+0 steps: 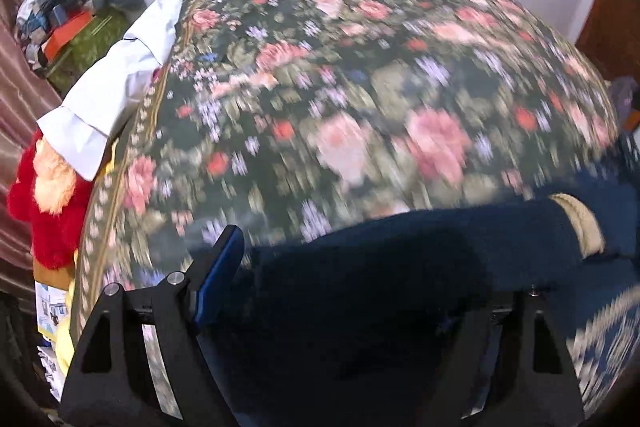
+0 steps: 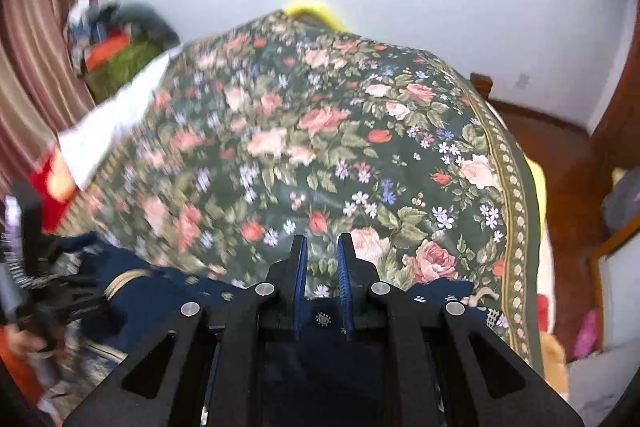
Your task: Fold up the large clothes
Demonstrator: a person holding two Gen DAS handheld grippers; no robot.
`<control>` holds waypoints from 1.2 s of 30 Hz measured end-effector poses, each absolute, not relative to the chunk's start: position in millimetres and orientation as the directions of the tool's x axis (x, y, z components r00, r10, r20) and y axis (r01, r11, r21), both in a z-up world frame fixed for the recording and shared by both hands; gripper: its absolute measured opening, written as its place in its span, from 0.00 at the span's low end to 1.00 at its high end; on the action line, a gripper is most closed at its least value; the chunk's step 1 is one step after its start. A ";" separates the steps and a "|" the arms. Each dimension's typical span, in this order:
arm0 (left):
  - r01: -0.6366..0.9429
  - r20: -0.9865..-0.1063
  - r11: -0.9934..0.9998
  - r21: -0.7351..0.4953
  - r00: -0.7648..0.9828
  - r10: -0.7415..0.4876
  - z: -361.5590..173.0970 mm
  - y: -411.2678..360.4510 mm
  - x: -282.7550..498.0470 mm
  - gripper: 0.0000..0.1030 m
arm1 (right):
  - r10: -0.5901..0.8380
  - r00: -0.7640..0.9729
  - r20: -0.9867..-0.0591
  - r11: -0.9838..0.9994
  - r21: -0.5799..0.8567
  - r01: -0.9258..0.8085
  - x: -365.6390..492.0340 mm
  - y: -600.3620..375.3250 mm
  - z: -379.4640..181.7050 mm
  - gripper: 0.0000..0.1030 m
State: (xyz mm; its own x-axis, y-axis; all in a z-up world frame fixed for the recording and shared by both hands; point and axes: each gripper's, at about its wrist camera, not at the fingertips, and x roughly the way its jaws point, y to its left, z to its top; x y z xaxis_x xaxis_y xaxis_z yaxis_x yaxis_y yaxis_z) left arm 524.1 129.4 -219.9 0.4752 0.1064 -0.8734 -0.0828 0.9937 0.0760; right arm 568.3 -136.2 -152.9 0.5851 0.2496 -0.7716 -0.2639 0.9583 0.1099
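Jaws first: on the right gripper [image 2: 322,259] the two blue-padded fingers stand close together with a narrow slot between them, and navy cloth sits low in that slot near their base, though whether the pads truly pinch it I cannot tell. Over on the left gripper [image 1: 360,267] only one blue finger [image 1: 218,279] shows, standing up at the left; the other is buried under fabric, so the gap between the pair cannot be read. Navy garment [image 1: 400,267] fills the lower part of the left wrist view, draped across the gripper frame, with a pale patterned band at its right edge and a cream cord or trim lying on top of it. From the right wrist the same dark cloth spreads along the near edge of the bed, beneath and to both sides of the fingers. Beyond it lies the floral bedspread [image 2: 320,147], dark green with pink roses and a beaded border stripe. Much of the left view is smeared with blur. A white pillow [image 1: 120,83] sits at the bedspread's left edge, a red plush toy [image 1: 52,195] just below it, and a brown curtain [image 2: 32,59] hangs at far left.
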 end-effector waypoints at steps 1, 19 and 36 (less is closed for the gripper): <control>-0.093 -0.871 0.993 0.068 0.479 0.105 -214.9 133.4 531.1 0.79 | 0.296 0.578 -0.760 0.949 0.166 -0.268 565.8 -144.9 -146.8 0.10; -0.026 -0.864 0.996 -0.084 0.499 -0.060 -180.1 106.5 475.8 0.79 | 0.224 0.372 -0.901 0.831 -0.023 -0.555 473.3 -112.8 -208.1 0.10; -0.018 -0.878 0.998 -0.058 0.478 -0.042 -210.2 90.9 438.8 0.80 | 0.146 0.571 -0.808 0.940 -0.067 -0.335 522.0 -140.2 -167.1 0.10</control>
